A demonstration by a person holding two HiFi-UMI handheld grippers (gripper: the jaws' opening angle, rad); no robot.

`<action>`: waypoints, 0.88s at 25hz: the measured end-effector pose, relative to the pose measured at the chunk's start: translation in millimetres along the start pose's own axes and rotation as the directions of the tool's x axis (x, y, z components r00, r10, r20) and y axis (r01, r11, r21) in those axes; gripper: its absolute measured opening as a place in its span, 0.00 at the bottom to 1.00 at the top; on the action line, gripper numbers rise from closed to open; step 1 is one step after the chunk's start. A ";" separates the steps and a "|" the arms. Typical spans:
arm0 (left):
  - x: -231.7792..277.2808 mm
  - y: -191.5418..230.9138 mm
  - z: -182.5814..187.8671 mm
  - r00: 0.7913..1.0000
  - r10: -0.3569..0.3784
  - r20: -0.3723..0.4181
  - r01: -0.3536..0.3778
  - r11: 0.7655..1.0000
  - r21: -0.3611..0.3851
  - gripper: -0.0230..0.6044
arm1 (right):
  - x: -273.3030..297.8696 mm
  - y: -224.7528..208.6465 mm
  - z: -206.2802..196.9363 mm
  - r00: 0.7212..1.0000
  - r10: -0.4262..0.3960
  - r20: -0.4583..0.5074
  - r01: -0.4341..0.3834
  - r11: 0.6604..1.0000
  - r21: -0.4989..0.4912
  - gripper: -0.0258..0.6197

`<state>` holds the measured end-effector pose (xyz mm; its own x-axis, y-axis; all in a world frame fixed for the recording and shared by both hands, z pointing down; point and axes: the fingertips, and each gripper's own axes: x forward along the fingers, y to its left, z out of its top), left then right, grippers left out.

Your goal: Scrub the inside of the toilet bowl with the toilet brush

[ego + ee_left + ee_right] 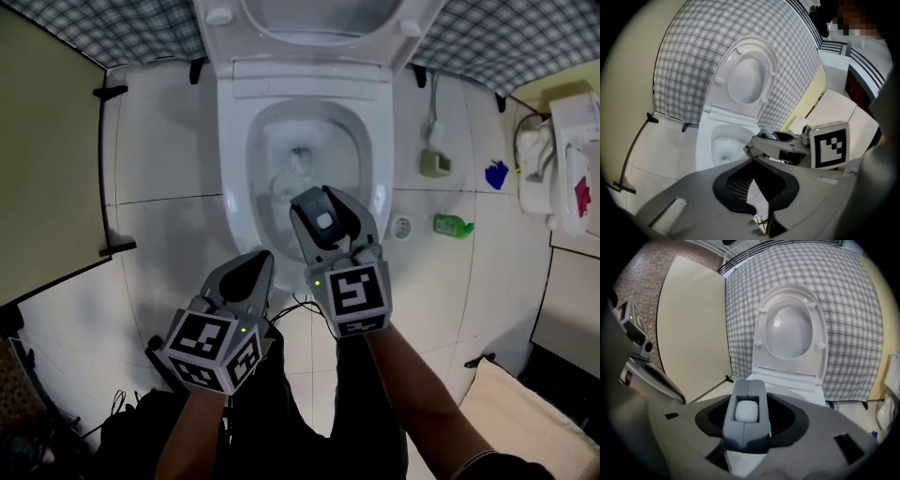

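Scene from the head view. The toilet bowl (234, 187) was shown open, with its lid (309, 23) raised. The right hand-held gripper (317, 208) was positioned over the bowl's front rim and clenched on the grey handle of the toilet brush (745, 437). The handle was aligned with the jaws and directed toward the bowl; the brush head was hidden. The left hand-held gripper (255, 267) was held just beside it, nearer the person, its jaws closed at the tips and empty. A green bottle (453, 225) was seen on the floor right of the toilet.
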<state>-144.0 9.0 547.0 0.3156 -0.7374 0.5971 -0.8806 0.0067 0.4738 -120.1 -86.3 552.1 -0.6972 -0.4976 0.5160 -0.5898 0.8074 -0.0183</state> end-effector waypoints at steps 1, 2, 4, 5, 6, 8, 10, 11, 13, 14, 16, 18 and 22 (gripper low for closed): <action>0.0 0.1 -0.7 1.000 0.000 0.000 0.000 1.000 -0.001 0.02 | 5.6 -5.1 -8.3 1.000 -0.007 -0.023 0.007 1.000 -0.001 0.39; 0.0 0.1 -1.5 1.000 -0.001 0.000 0.001 1.000 -0.001 0.02 | 9.2 -8.9 -14.8 0.999 -0.008 -0.041 0.008 1.000 -0.002 0.39; -0.1 0.5 -3.2 1.000 -0.002 -0.001 0.002 1.000 -0.003 0.02 | 7.9 -11.2 -19.4 0.999 0.004 -0.054 -0.005 1.000 -0.007 0.39; -0.3 0.9 -4.1 1.000 -0.001 -0.002 0.001 1.000 -0.004 0.02 | 3.7 -9.1 -18.2 0.998 0.017 -0.052 -0.018 1.000 -0.010 0.39; -0.6 1.0 -4.9 1.000 -0.001 -0.003 0.001 1.000 -0.006 0.02 | -2.6 -5.1 -15.8 0.998 0.035 -0.048 -0.036 0.999 -0.015 0.39; -1.0 -0.4 -4.8 1.000 -0.003 -0.001 0.003 1.000 -0.008 0.02 | -19.9 6.3 -8.6 0.996 0.084 -0.037 -0.086 0.996 -0.038 0.39; -1.4 -0.5 -1.9 1.000 -0.005 0.003 0.005 1.000 -0.004 0.02 | -39.5 19.4 -0.9 0.989 0.143 -0.033 -0.144 0.988 -0.063 0.39; -1.8 0.5 -0.4 1.000 -0.003 0.005 0.003 1.000 -0.003 0.02 | -48.6 25.6 1.2 0.985 0.168 -0.037 -0.171 0.983 -0.069 0.39; -2.7 2.9 1.9 1.000 0.002 0.009 -0.002 1.000 -0.002 0.02 | -62.6 34.5 -0.4 0.978 0.199 -0.060 -0.204 0.976 -0.071 0.39; -3.0 4.1 2.8 1.000 0.004 0.010 -0.004 1.000 -0.002 0.02 | -65.9 36.8 -3.9 0.976 0.202 -0.077 -0.207 0.976 -0.071 0.39; -3.3 5.0 3.8 1.000 0.006 0.011 -0.006 1.000 -0.002 0.02 | -63.5 37.4 -12.5 0.977 0.185 -0.105 -0.193 0.978 -0.076 0.39; -2.9 2.9 3.9 1.000 0.002 0.011 -0.002 1.000 -0.001 0.02 | -51.8 33.2 -20.3 0.980 0.156 -0.125 -0.167 0.982 -0.088 0.39; -2.8 1.3 0.7 1.000 0.001 0.004 -0.001 1.000 0.001 0.02 | -12.7 20.7 -41.8 0.977 0.142 -0.161 -0.162 0.980 -0.117 0.39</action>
<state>-146.2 10.6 545.5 0.3130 -0.7405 0.5948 -0.8813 0.0069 0.4724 -106.4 -50.0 580.9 -0.6995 -0.3201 0.6389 -0.4170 0.9089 -0.0012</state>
